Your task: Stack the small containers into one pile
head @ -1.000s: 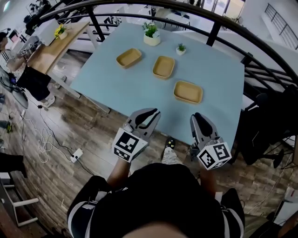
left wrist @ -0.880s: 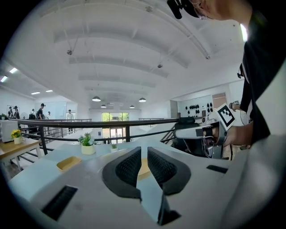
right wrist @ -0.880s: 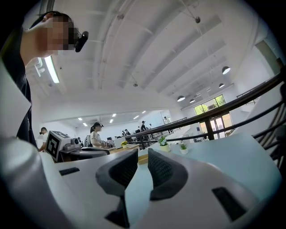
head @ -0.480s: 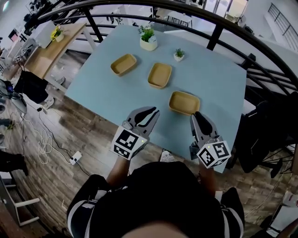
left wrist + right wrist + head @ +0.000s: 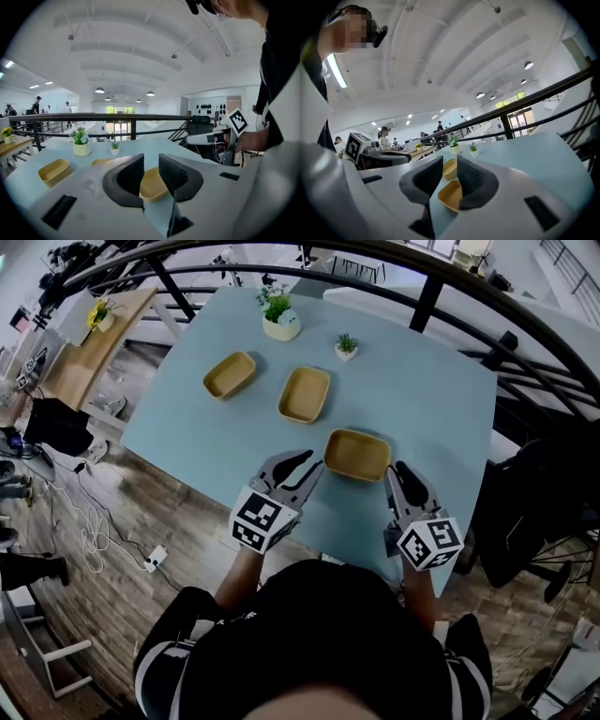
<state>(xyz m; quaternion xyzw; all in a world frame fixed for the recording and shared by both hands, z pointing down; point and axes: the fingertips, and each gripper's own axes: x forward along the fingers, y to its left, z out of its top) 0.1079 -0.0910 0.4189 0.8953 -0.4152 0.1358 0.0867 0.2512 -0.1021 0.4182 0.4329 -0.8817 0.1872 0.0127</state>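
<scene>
Three tan trays lie apart on the light blue table: the nearest, a middle one and a far left one. My left gripper hovers just left of the nearest tray. Its jaws have just been opening and stand open with nothing between them. Along them, the nearest tray lies beyond the tips of the left gripper. My right gripper hangs at that tray's right corner. The right gripper shows a narrow gap with nothing in it, the nearest tray ahead.
Two small potted plants stand at the table's far side. A black railing arches behind the table. A wooden desk stands far left. Wood floor with cables lies below the near edge.
Both grippers have moved forward from the near table edge until they flank the nearest tray. The left jaws have parted from shut.
</scene>
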